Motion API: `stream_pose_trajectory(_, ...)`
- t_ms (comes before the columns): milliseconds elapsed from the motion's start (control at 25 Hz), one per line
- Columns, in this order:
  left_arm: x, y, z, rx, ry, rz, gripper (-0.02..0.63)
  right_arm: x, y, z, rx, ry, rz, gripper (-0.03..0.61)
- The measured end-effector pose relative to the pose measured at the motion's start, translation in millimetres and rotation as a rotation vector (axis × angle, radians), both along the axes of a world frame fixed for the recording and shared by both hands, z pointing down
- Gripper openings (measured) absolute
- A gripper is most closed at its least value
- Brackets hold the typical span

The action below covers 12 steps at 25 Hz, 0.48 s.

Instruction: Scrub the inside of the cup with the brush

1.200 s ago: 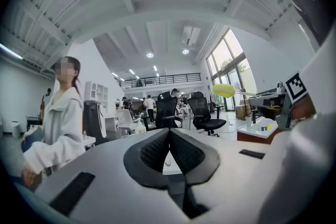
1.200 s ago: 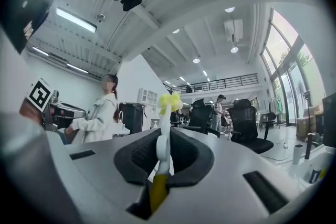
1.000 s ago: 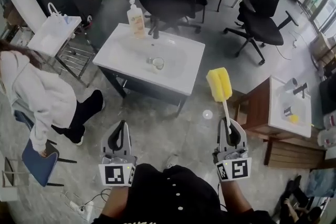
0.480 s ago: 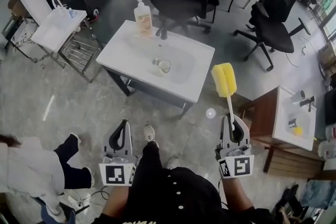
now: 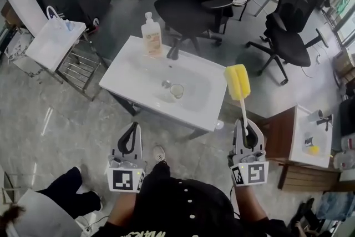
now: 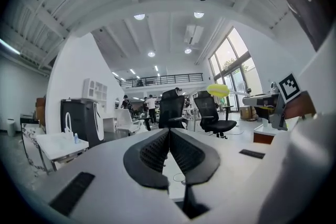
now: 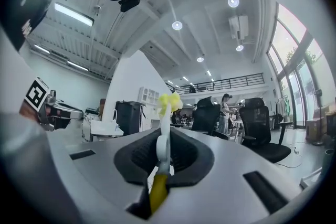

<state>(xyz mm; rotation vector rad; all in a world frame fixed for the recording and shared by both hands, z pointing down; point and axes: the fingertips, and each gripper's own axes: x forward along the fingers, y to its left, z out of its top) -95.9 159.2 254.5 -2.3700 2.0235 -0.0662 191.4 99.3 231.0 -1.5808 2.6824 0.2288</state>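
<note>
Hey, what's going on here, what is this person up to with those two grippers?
A person holds a gripper in each hand, facing a white sink in an office space. The right gripper is shut on the handle of a yellow brush, sponge end pointing forward. The left gripper is shut and empty. A clear cup stands in the sink's basin, untouched. Both grippers are short of the sink, so scrubbing has not begun.
</note>
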Motion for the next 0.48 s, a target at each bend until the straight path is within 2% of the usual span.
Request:
stream_pose_trajectory(320, -44.6, -73.3, 0.8, -0.003, -0.002, 0.07, 0.028, -48.4, -65.6, -6.8, 0.009, 0.006, 0.031, 0.035)
stream_pose_trajectory(480, -58.5, -101.0, 11.2, -0.029, -0.03, 0.151, 0.028, -74.0, -90.7, -3.5, 0.003, 0.015, 0.038, 0.035)
